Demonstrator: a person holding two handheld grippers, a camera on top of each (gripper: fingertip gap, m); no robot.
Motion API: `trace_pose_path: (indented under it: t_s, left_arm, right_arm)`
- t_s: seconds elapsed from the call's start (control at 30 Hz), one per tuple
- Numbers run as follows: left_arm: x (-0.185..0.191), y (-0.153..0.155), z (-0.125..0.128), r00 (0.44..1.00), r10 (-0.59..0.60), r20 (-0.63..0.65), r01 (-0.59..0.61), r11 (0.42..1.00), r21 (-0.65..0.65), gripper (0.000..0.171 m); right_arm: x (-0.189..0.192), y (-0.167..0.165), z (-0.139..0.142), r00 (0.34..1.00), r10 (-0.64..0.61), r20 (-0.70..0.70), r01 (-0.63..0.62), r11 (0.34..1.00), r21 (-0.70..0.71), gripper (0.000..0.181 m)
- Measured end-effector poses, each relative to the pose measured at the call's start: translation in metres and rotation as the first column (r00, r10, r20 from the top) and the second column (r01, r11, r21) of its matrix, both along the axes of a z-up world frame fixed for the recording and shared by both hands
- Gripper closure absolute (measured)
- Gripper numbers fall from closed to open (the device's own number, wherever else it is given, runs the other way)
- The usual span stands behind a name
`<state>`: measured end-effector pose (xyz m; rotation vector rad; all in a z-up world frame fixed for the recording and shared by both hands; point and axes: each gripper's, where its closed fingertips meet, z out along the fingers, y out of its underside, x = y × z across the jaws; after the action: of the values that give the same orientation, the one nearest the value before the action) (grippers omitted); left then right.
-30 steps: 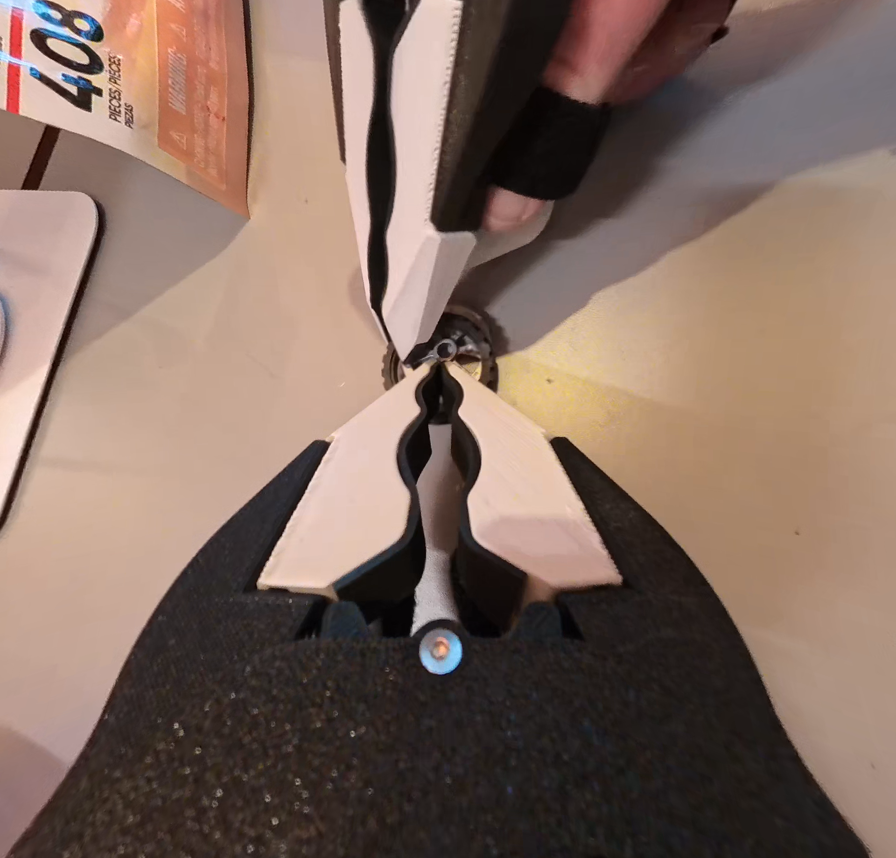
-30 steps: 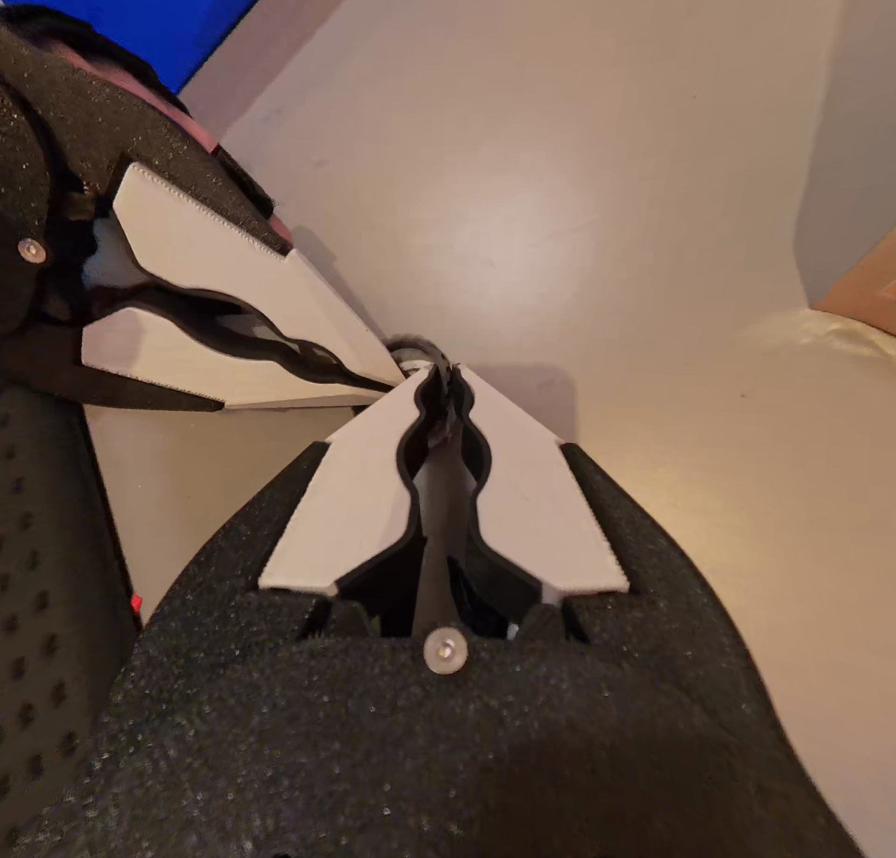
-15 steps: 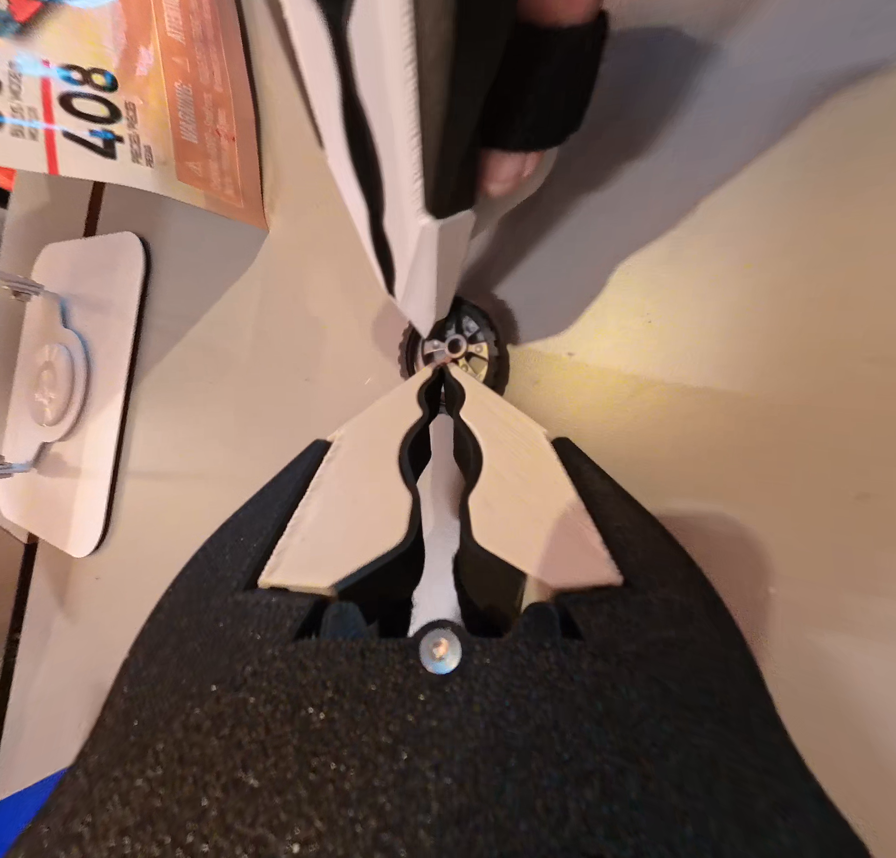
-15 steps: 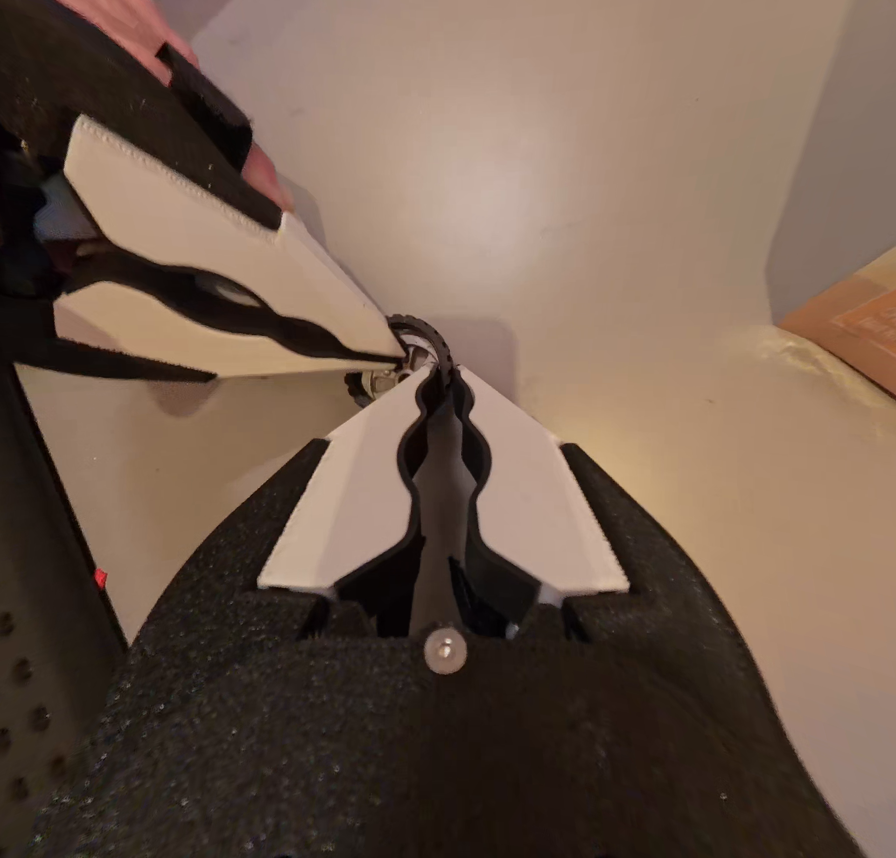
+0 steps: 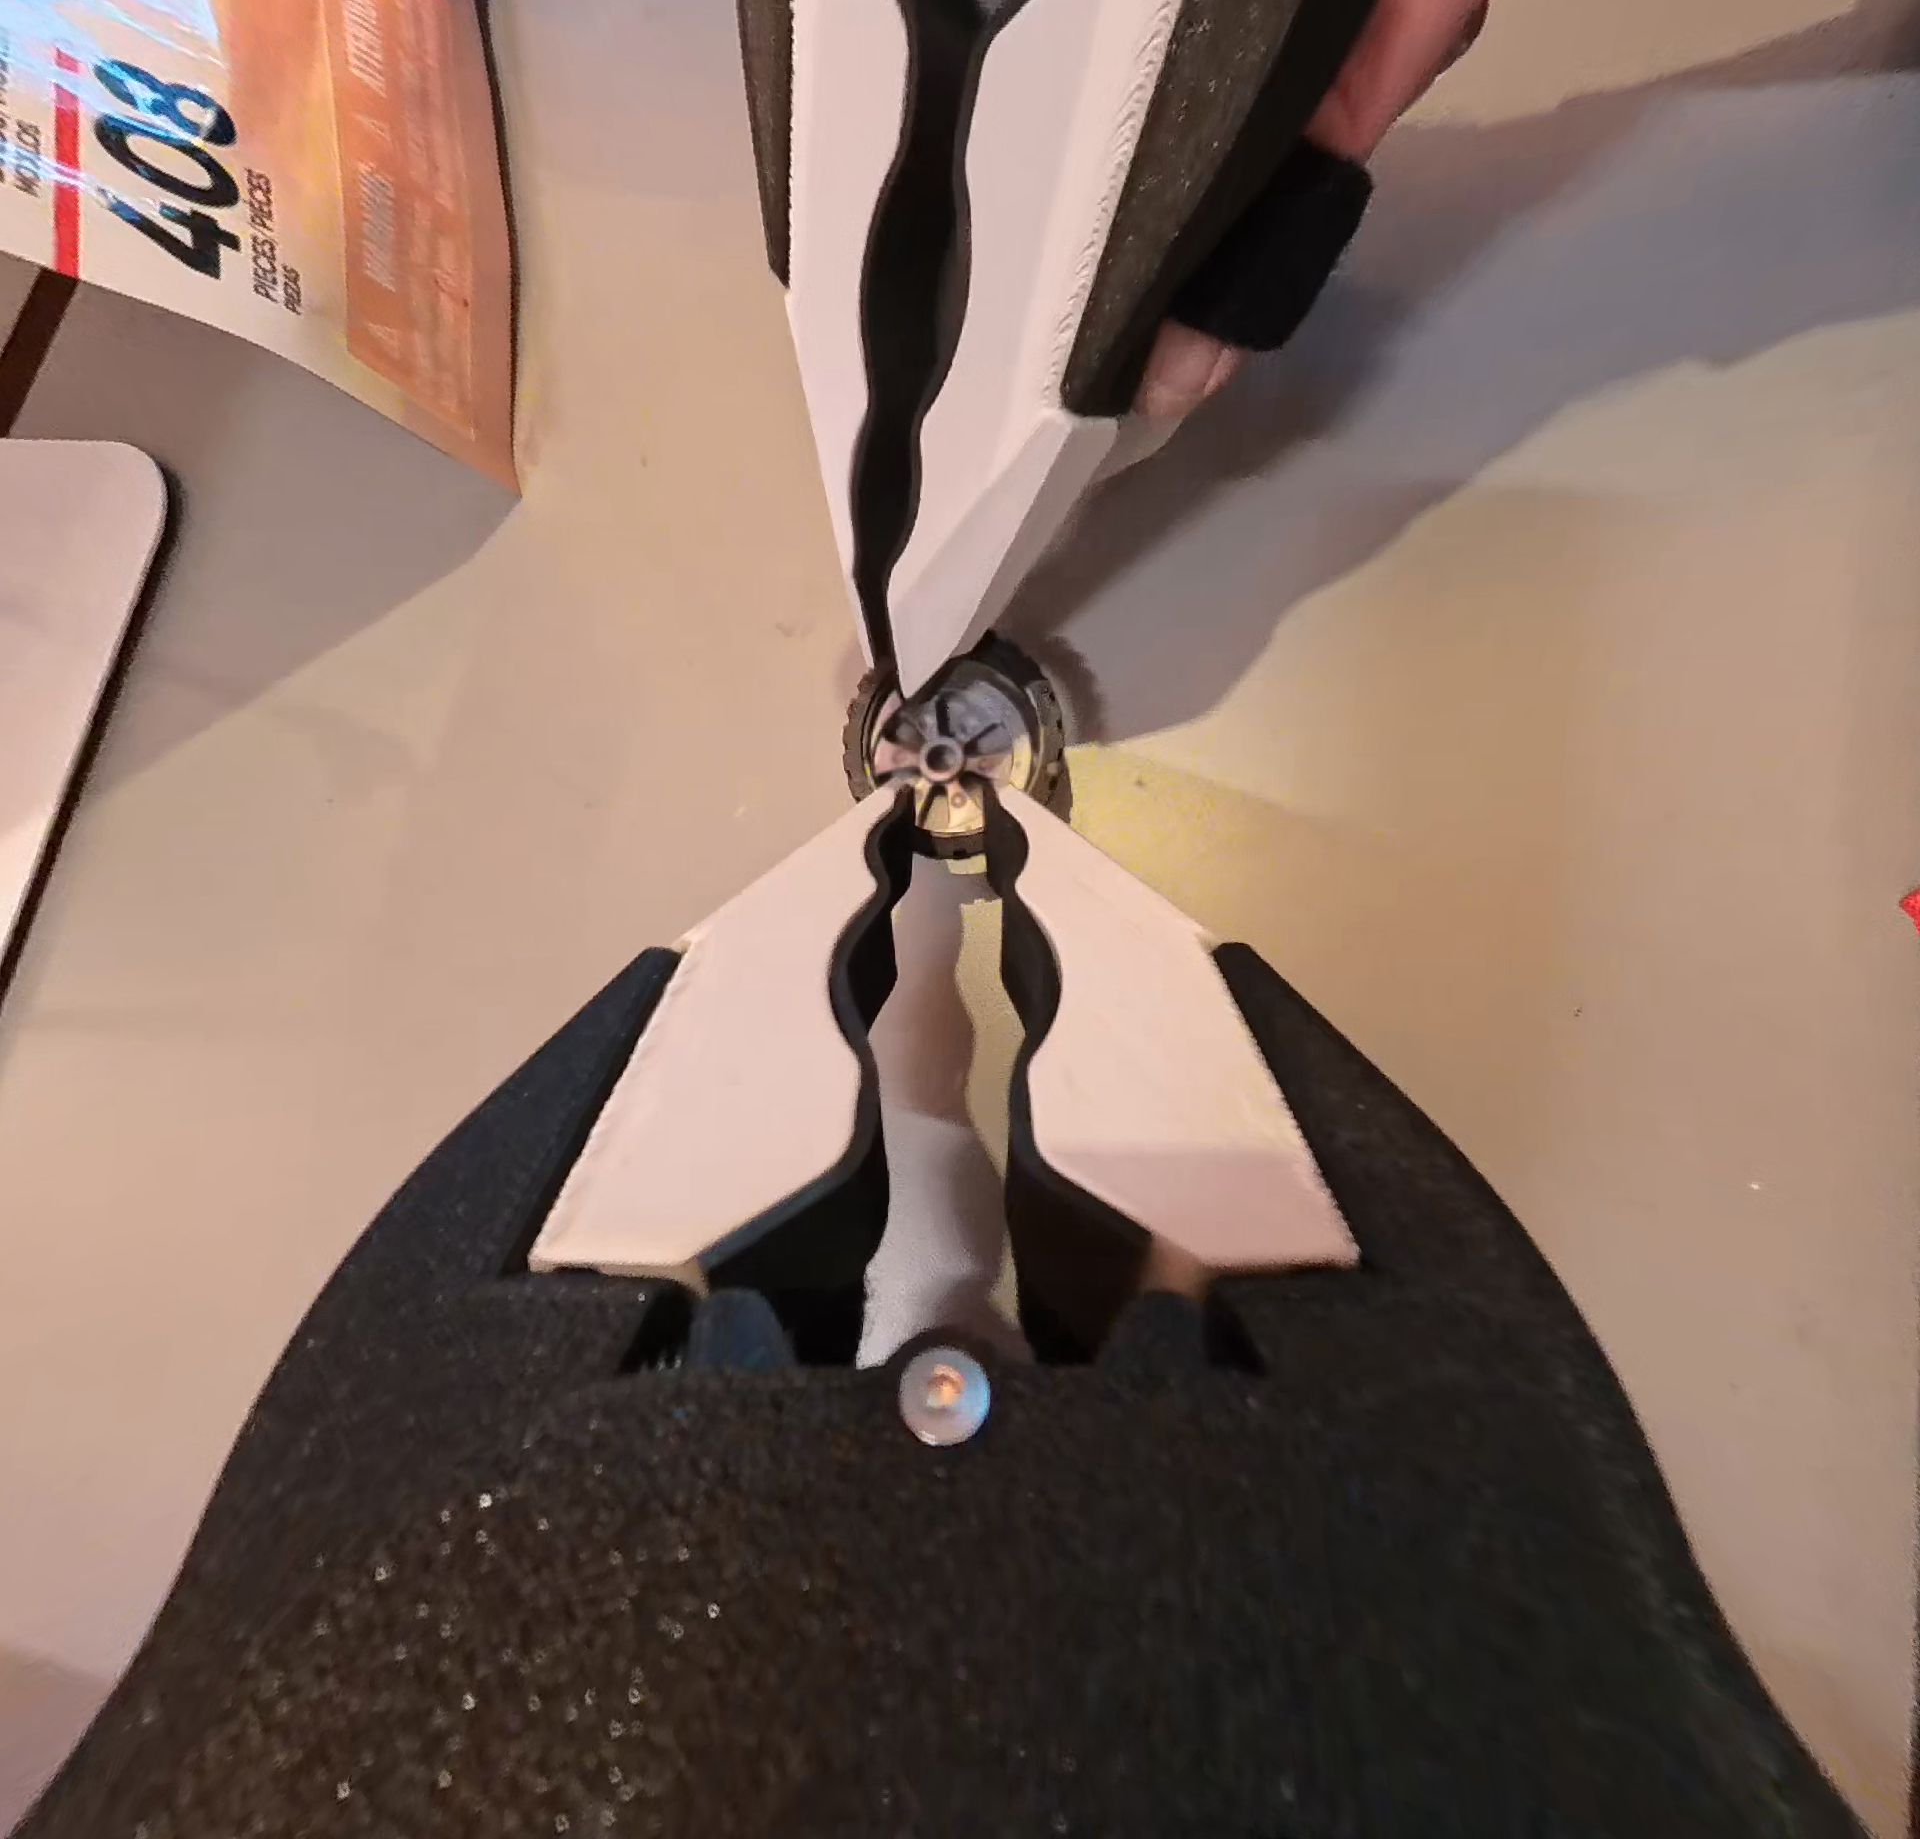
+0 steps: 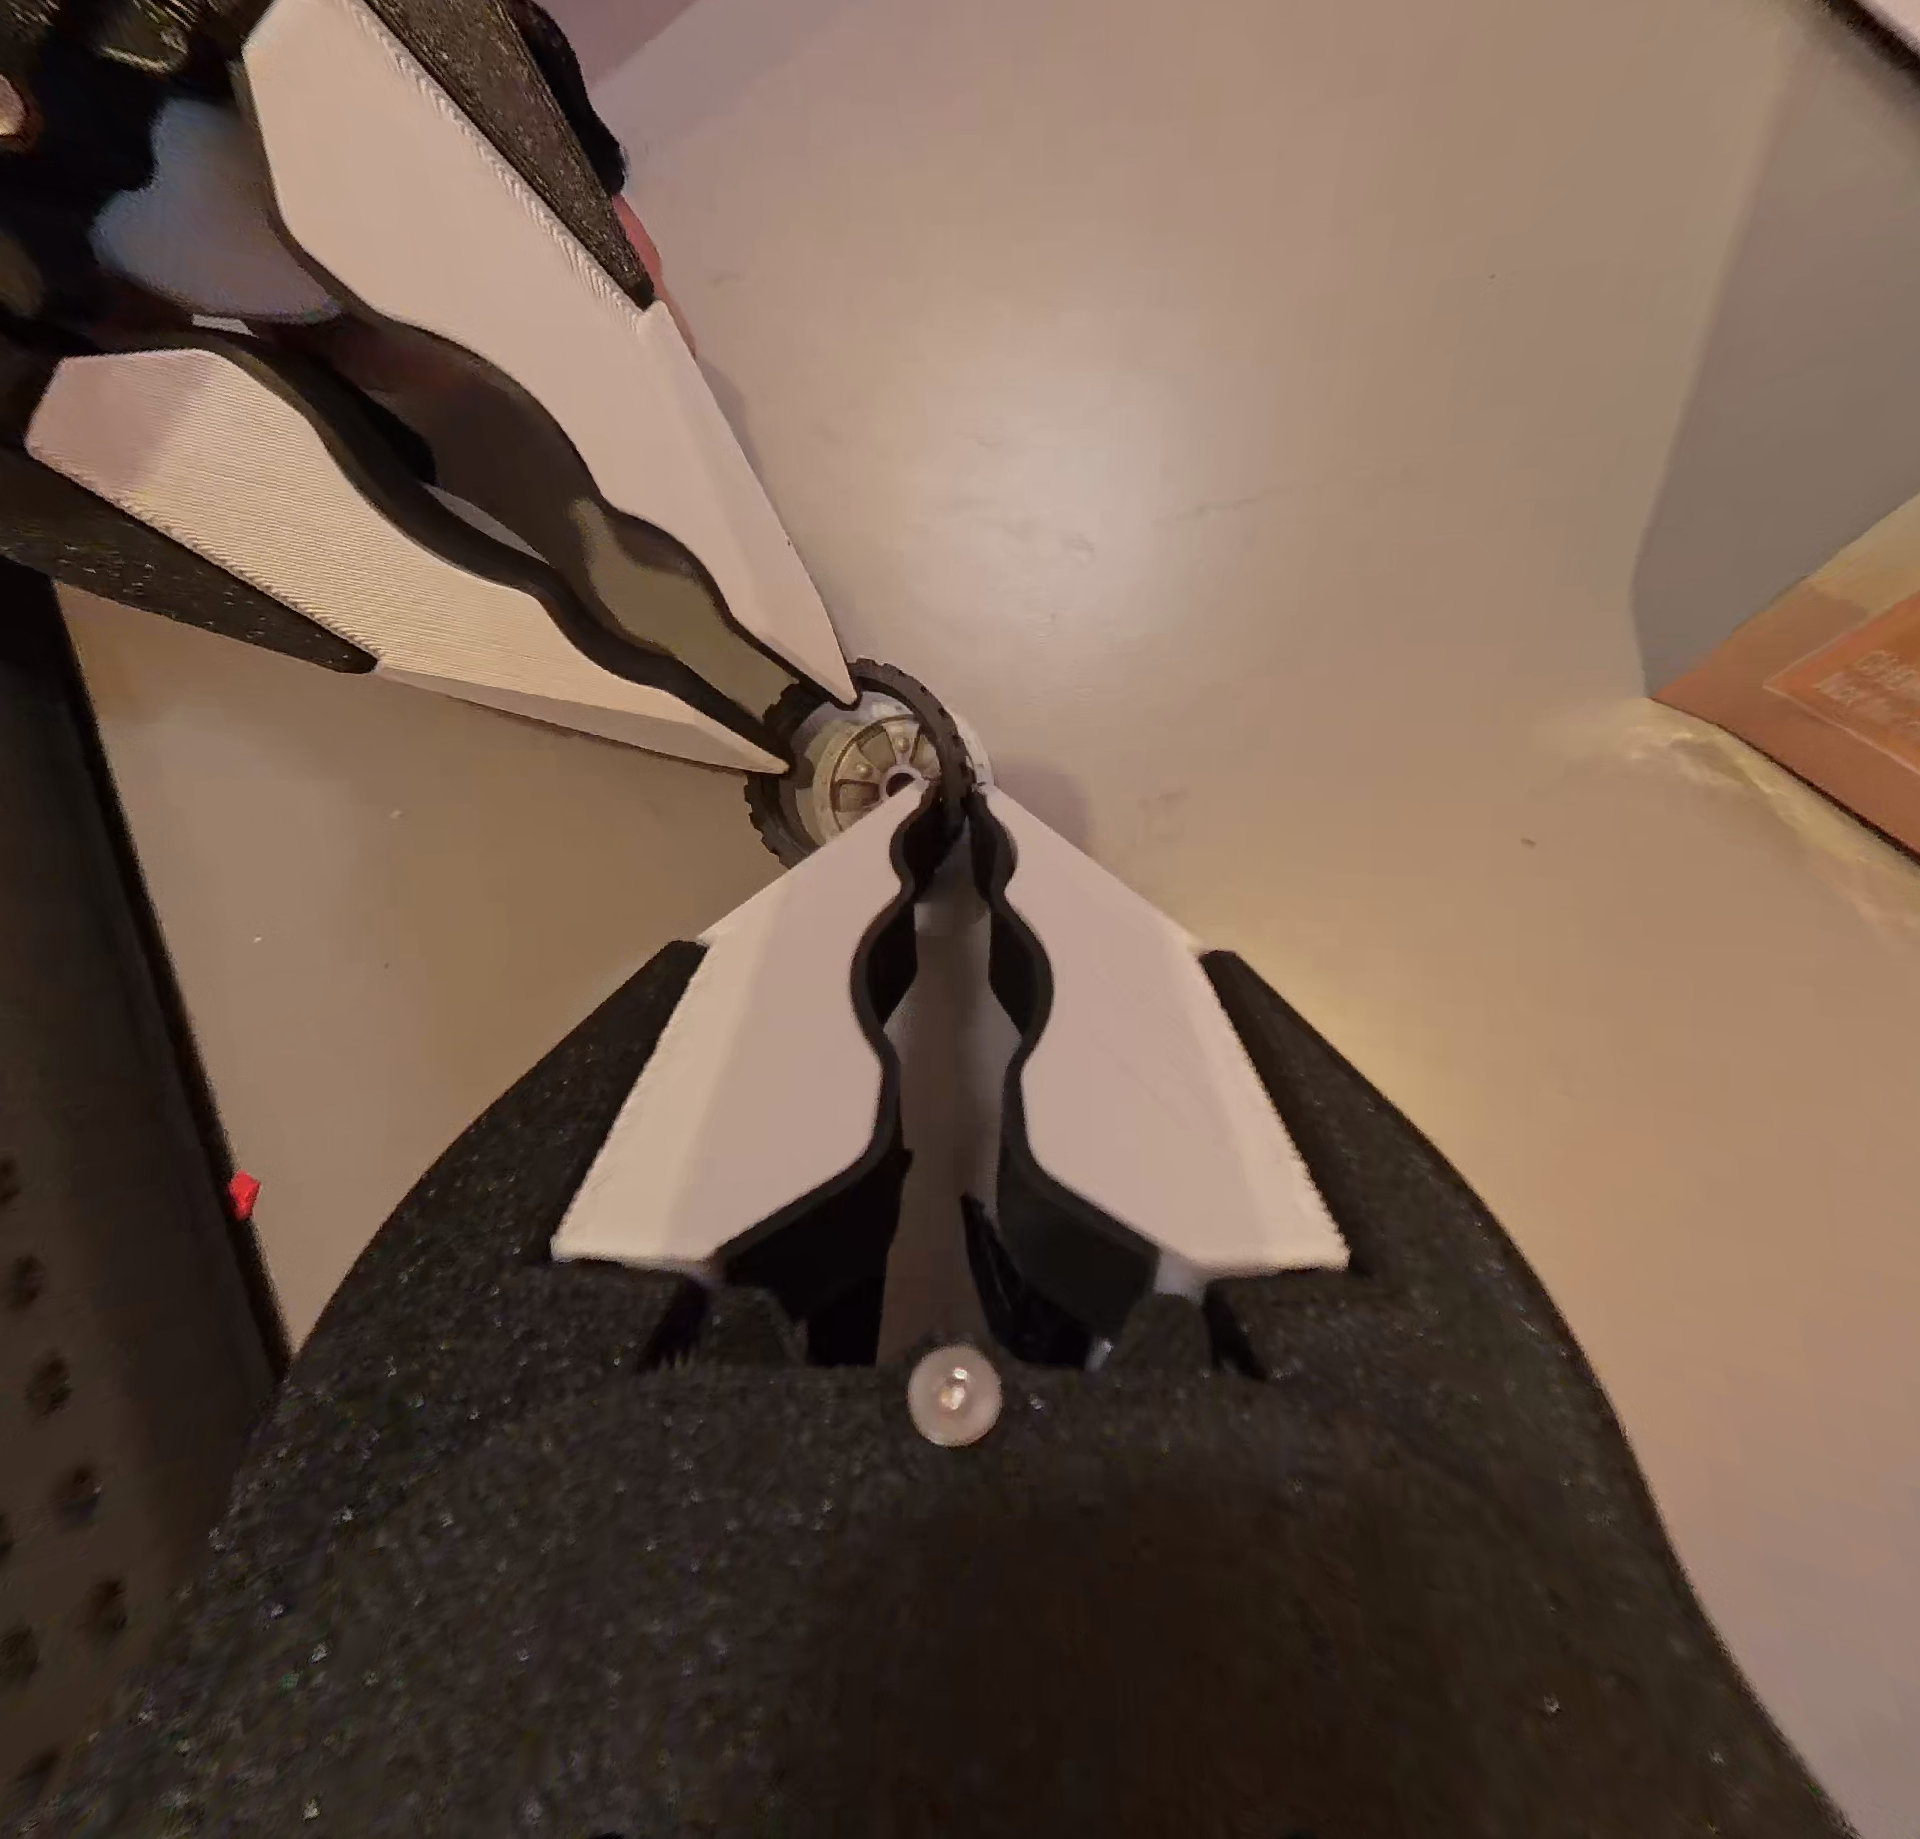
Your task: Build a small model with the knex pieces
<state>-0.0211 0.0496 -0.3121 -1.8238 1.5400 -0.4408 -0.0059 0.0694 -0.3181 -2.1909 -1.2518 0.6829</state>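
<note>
Two grippers meet at one small black-tyred toy wheel with a silver spoked hub [image 5: 951, 750]: the left gripper [image 5: 943, 821] is narrowly parted around its lower rim, the right gripper [image 6: 943, 804] nearly closed on its tyre edge, both contacts partly hidden.

The surface [image 5: 1455, 958] is smooth and pale beige. An orange printed box [image 5: 312, 179] lies on it at the far left, with a white rounded-corner board [image 5: 62, 646] just beside it. A tiny red piece [image 5: 1910, 904] sits toward the right edge.
</note>
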Motion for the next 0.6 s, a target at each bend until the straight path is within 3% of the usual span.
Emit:
trace_pose_path:
  t_s: [0.17, 0.2, 0.23, 0.4, 0.6]
  left_arm:
    - [-0.001, -0.001, -0.002, 1.0, 0.001, -0.01, -0.001, 1.0, -0.01, 0.156]
    - [-0.002, -0.002, -0.004, 1.0, -0.005, -0.018, 0.005, 1.0, -0.024, 0.147]
    - [-0.004, -0.001, -0.007, 0.999, 0.007, -0.041, -0.008, 1.0, -0.027, 0.101]
    - [-0.006, 0.002, -0.015, 0.997, 0.012, -0.07, -0.013, 1.0, -0.022, 0.106]
    - [-0.001, 0.004, -0.018, 0.999, 0.04, -0.027, -0.043, 0.989, -0.14, 0.102]
  right_arm:
    - [0.001, -0.002, -0.006, 1.0, 0.02, 0.023, -0.02, 0.999, 0.027, 0.175]
    - [0.001, -0.002, -0.007, 0.999, 0.019, 0.032, -0.02, 0.999, 0.034, 0.175]
    - [0.002, 0.0, -0.008, 0.999, 0.014, 0.04, -0.016, 0.999, 0.051, 0.175]
    - [0.003, 0.006, -0.008, 0.998, 0.007, 0.062, -0.015, 0.992, 0.123, 0.176]
    - [0.005, 0.011, -0.008, 0.997, -0.002, 0.082, -0.012, 0.985, 0.174, 0.176]
